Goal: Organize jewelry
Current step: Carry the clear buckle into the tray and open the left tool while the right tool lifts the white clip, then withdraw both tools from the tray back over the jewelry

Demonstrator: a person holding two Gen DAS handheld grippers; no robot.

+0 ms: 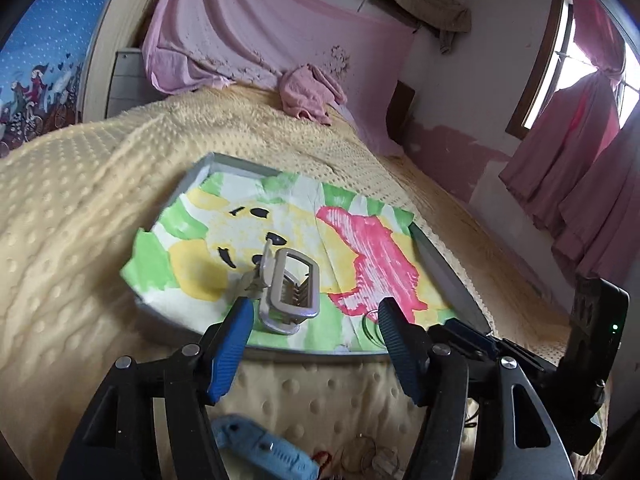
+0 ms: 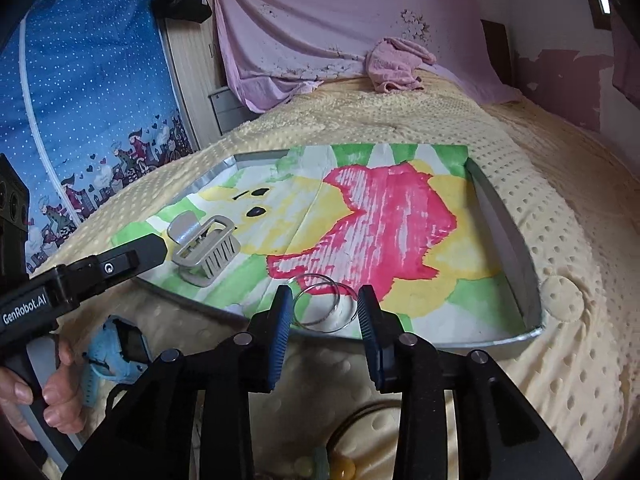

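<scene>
A grey tray [image 1: 444, 264] [image 2: 508, 224] lined with a painted paper sits on the yellow bed cover. A silver-grey hair claw clip [image 1: 286, 290] [image 2: 204, 250] lies on the paper at the tray's near left. My left gripper [image 1: 314, 312] is open, its fingers either side of the clip and just short of it. Thin silver bangles [image 2: 326, 306] [image 1: 370, 326] lie at the tray's near edge. My right gripper [image 2: 324, 298] is open around the bangles without touching them.
A light blue watch [image 2: 120, 354] [image 1: 264, 454] lies on the cover near me, left of the tray. Thin rings [image 1: 366, 456] and a dark band [image 2: 368, 414] lie below the grippers. A pink cloth [image 2: 398, 66] sits far back. A window with pink curtains [image 1: 580, 132] is on the right.
</scene>
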